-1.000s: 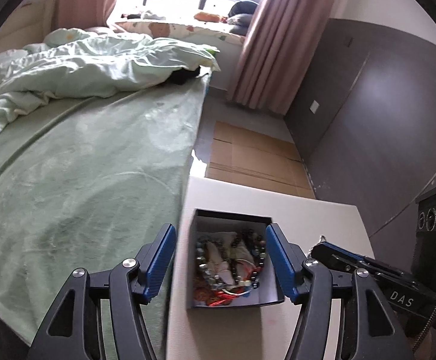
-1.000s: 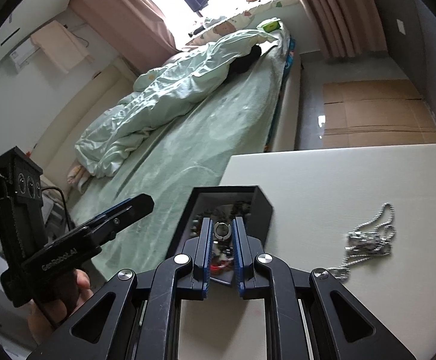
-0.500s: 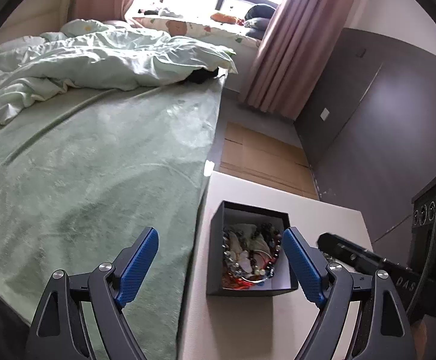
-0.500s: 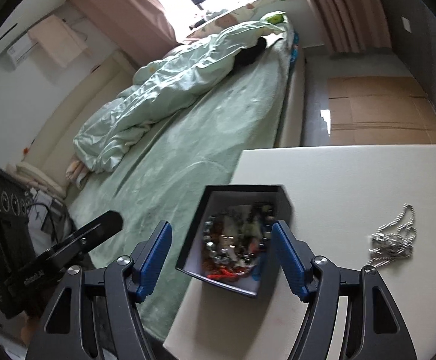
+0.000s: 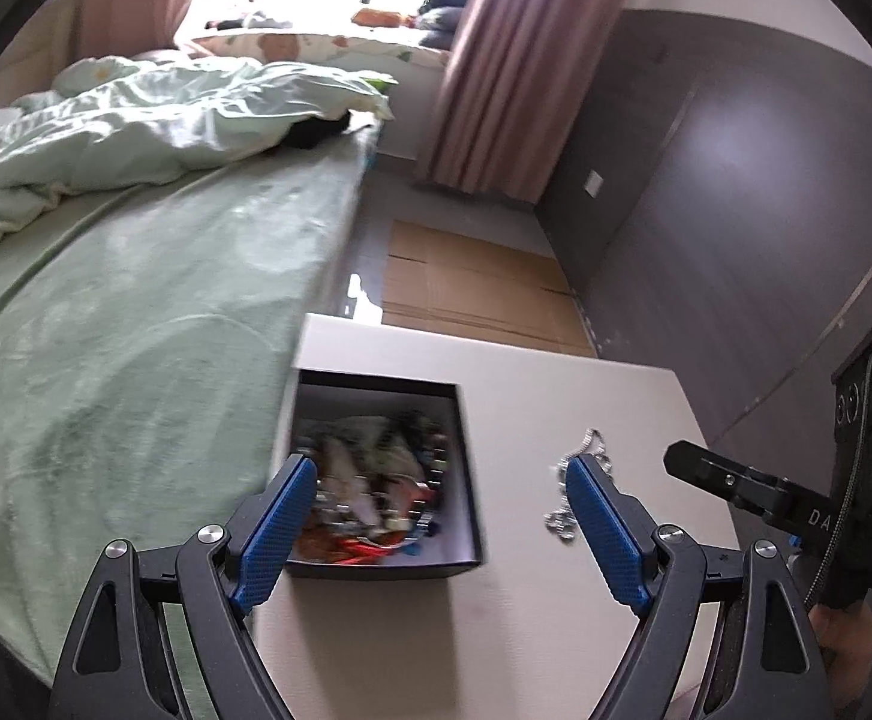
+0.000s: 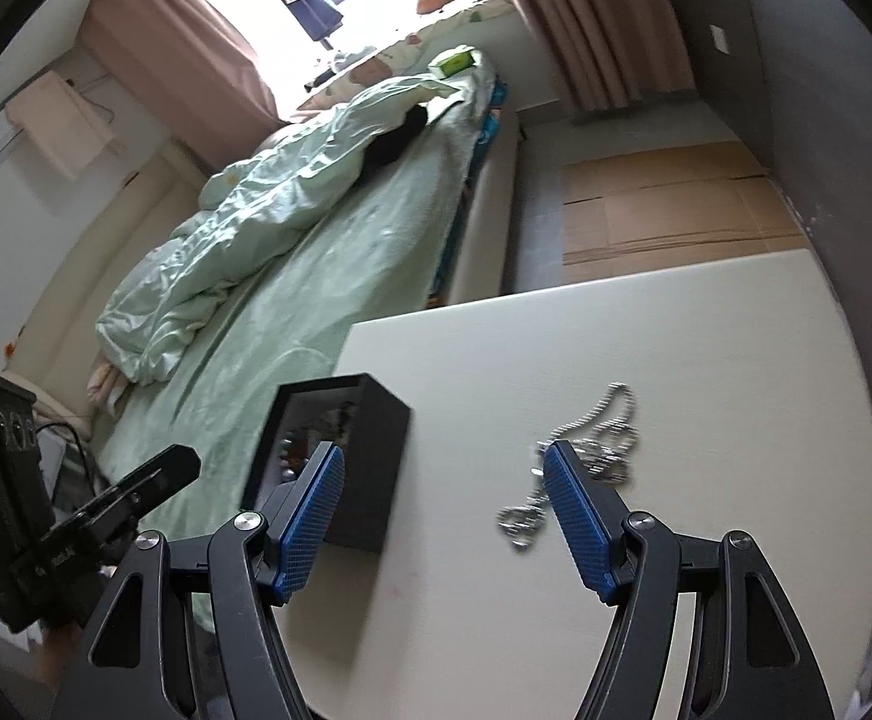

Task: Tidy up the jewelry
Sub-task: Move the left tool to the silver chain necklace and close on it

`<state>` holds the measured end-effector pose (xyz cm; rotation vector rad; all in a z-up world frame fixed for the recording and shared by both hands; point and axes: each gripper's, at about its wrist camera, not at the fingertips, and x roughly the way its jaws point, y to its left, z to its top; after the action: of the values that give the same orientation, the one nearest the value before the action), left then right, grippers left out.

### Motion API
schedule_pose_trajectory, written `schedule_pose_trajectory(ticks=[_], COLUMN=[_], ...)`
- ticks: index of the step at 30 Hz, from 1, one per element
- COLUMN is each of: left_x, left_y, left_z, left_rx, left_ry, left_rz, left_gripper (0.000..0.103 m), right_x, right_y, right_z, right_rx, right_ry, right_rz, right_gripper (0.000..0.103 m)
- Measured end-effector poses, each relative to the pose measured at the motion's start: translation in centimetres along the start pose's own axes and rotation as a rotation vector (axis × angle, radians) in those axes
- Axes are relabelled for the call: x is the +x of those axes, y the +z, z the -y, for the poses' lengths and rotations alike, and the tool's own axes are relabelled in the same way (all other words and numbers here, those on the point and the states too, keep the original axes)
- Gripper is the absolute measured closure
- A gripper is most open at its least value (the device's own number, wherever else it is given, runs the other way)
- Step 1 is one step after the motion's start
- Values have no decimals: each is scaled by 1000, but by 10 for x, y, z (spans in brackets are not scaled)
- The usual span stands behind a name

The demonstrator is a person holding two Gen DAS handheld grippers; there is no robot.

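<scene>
Lying crumpled, silver ball chain (image 6: pixel 580 468) (beside black box (image 6: pixel 370 456)).

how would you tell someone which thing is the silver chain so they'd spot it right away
Start at the white table beside the green bed. A black box full of mixed jewelry sits near the table's bed-side edge. The silver chain lies loose on the bare tabletop apart from that box: a tangled ball chain, the only piece outside it.

An open black box (image 5: pixel 376 564) heaped with jewelry stands beside a loose silver chain (image 6: pixel 592 456).
</scene>
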<state>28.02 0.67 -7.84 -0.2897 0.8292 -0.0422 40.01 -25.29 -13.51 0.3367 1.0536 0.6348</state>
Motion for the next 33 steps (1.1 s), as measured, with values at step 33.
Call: schedule_pose_trajectory(ticks=[33], left_x=[150], left_y=[-16], left_z=[132], left_rx=[434], left_ry=[-20], left_rz=[-320], left_gripper=[17], right_x=[-57], right_y=[-16], right_z=[130], right_rx=[274], right_ry=[-119], right_rz=[55], right_gripper=[34])
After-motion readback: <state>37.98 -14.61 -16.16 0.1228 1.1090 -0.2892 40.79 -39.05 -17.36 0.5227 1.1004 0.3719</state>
